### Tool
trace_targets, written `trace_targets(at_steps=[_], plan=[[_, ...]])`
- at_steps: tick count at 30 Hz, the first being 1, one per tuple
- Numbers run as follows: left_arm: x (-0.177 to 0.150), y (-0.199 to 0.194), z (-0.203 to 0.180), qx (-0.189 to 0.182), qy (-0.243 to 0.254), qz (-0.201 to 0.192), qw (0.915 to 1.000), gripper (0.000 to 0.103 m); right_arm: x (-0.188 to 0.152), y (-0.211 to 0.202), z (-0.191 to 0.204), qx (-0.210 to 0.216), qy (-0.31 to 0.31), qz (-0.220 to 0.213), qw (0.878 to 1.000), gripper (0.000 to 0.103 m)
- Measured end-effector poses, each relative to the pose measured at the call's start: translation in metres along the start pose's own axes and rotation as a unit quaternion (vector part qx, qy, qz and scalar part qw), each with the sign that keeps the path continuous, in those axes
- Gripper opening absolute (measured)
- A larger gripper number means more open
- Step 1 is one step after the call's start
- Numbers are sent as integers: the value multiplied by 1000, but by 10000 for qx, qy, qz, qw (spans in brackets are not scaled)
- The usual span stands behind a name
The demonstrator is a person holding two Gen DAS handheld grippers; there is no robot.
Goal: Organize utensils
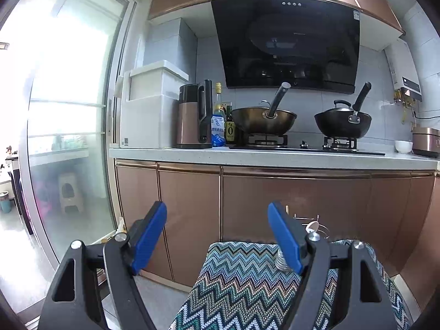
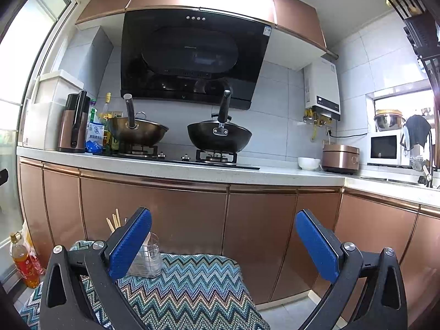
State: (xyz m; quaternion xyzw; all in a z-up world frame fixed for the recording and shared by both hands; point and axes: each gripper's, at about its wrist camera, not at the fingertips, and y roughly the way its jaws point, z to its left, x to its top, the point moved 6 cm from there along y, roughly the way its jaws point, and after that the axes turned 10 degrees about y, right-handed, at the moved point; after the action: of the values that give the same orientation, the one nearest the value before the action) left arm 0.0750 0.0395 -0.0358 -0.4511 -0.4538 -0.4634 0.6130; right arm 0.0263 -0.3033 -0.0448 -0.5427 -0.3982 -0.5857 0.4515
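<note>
Blue pads sit closest, 2 on each tool. Both the left gripper and the right gripper have their jaws spread wide, and nothing is between them. They hang in the air above a zigzag cloth that covers a low seat or small table; which one it is cannot be told. The wire holder stands on the far left part of that cloth, and this is where the utensils are. It is a wire cup with a clear liner. Wooden chopsticks poke up out of it, and in the left view a spoon shows just over the rim, partly hidden by a blue pad. The holder keeps long thin things standing up, so the tops are easy to pinch. The grippers are probably wide apart because they are getting ready to pick something; no utensil is held yet, so the job looks like it is just starting. Behind the holder are brown cupboard doors. Above the holder and farther back is a white counter with a stove. 2 woks sit on the stove, a gold one and a black one. Left of the gold wok are bottles and a brown kettle. Right of the holder, far along the counter, are a white bowl and a rice cooker.
</note>
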Motion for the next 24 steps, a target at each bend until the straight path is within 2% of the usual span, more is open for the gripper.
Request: trace_targets(at_steps=[24], plan=[[-3,0,0,-33,-33,29,10000,75,-4,-1,6,48,-31,58,10000,103]])
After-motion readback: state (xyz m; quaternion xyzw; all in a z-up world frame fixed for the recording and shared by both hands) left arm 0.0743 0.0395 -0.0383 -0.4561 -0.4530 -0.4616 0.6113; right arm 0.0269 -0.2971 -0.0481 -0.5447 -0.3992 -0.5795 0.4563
